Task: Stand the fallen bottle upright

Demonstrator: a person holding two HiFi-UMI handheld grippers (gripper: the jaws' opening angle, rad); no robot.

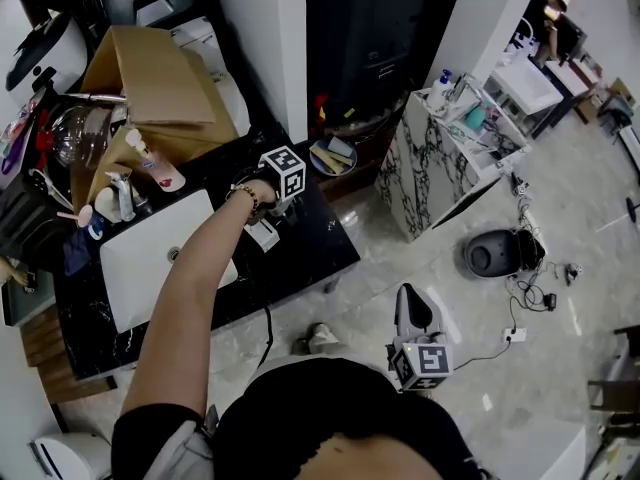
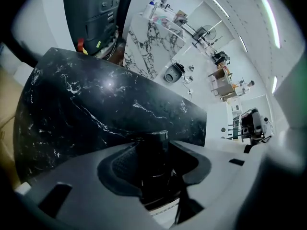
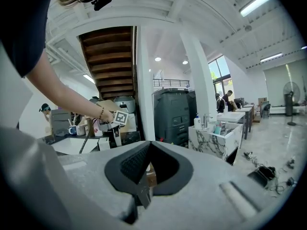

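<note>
Bottle is a dark one, and it sits right in the left gripper. The jaws are clamped on its sides with the padding pressed against it, so that's a proper grab, not a hover. A bit of pale label peeks out at the bottom of the left gripper view.

The bit that matters is that the bottle's length seems to run along the jaws, with its far end aimed out over the black marble counter. Honestly I can't tell whether its base is on the counter or whether it's tipped. In the head view the hand and the marker cube cover it completely. My guess is the next move is a wrist rotation to bring that long axis vertical, then setting the base down on the dark stone before letting go. The bare counter ahead of the jaws looks like plenty of room for that.

Further out, there's a white sink just beside the left arm, and a cardboard box behind it with clutter around.

The right gripper is out of it. Its jaws are pinched together on nothing, and it hangs low by the person's body, well apart from the counter. So the left gripper is clearly the one doing this job.
</note>
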